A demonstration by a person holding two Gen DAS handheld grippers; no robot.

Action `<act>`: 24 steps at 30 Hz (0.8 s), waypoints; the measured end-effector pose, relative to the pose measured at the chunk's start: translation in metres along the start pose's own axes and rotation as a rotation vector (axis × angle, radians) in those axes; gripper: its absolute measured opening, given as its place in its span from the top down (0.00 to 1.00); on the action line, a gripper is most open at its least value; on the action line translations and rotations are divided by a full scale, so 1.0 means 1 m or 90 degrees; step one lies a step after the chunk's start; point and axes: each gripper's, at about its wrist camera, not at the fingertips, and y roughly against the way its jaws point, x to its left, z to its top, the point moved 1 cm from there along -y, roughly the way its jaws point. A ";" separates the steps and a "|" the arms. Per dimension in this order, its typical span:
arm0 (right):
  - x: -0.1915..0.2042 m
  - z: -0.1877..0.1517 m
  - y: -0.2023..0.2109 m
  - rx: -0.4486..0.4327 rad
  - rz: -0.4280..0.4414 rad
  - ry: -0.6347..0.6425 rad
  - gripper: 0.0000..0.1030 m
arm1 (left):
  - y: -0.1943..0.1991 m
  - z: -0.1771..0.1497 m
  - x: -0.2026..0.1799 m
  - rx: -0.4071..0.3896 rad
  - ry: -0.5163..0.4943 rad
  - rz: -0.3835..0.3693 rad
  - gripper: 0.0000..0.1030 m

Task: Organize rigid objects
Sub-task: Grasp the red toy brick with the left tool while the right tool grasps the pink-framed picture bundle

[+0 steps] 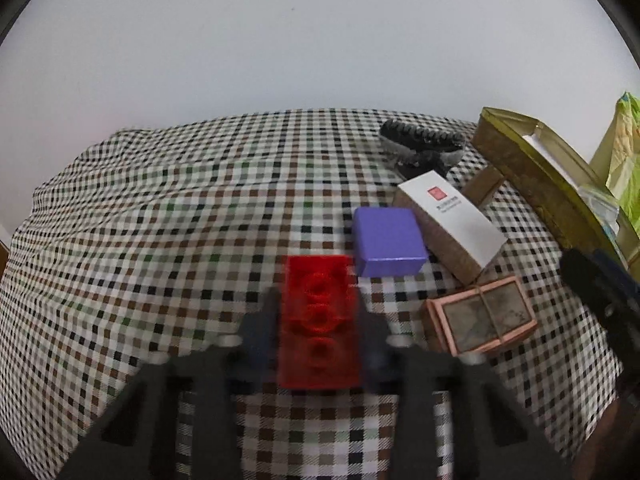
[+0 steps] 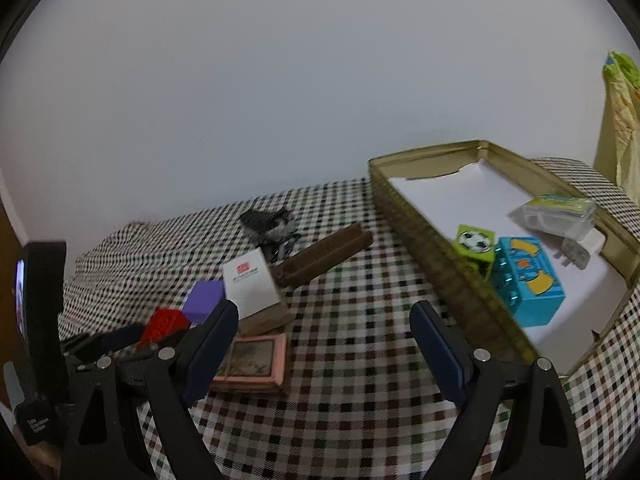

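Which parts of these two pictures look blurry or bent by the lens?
Left wrist view: the red brick and the left gripper closed on it are smeared, while the purple box is sharper; the checked cloth bulges like a dome. Right wrist view: the near wall of the gold tray is streaked, its edges bow, and dark corners ring both pictures.

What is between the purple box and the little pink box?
Only bare checked cloth lies between the purple box and the pink box, seen in the left wrist view.
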 end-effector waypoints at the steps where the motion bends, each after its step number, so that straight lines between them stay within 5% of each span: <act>1: 0.003 -0.001 -0.003 0.009 0.001 0.002 0.13 | 0.000 0.001 0.002 0.001 0.006 0.002 0.70; 10: 0.038 -0.007 -0.035 0.099 -0.006 0.042 0.13 | 0.030 0.010 0.033 -0.079 0.082 0.079 0.70; 24: 0.070 -0.015 -0.061 0.169 -0.073 0.097 0.13 | 0.035 0.012 0.042 -0.089 0.109 0.076 0.70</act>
